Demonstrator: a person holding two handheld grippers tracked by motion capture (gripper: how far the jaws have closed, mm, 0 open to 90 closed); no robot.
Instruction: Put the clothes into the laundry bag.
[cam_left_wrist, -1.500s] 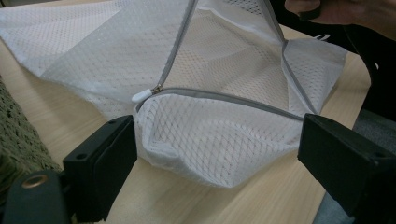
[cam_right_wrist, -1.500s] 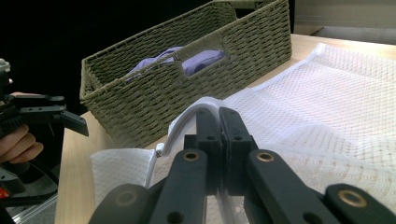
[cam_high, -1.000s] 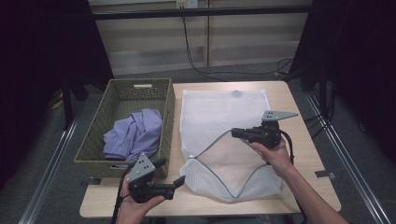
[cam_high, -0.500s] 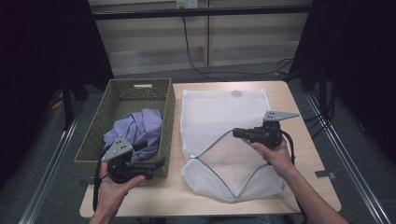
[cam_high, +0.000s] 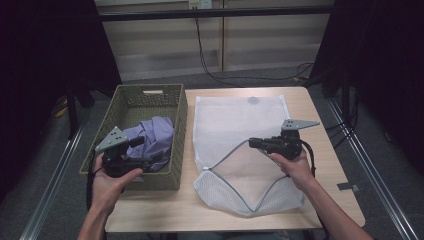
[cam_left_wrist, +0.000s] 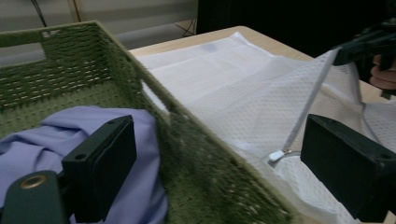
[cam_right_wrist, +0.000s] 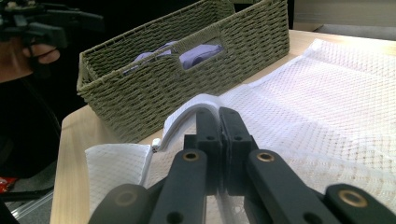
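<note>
From the high view, the left hand-held gripper (cam_high: 150, 161) hangs over the near end of the green basket (cam_high: 180, 107), above the purple cloth (cam_high: 152, 137) lying inside. The right hand-held gripper (cam_high: 252, 142) holds up the zipper edge of the white mesh bag (cam_high: 235, 117), which lies flat on the table (cam_high: 310, 105) just beside the basket.

In the left gripper view, its jaws stand wide apart with nothing between them, one over the purple cloth (cam_left_wrist: 28, 140), the other over the mesh bag (cam_left_wrist: 233, 93).

In the right gripper view, the jaws are pinched together on the bag's white edge (cam_right_wrist: 187, 114), lifting it off the table.
</note>
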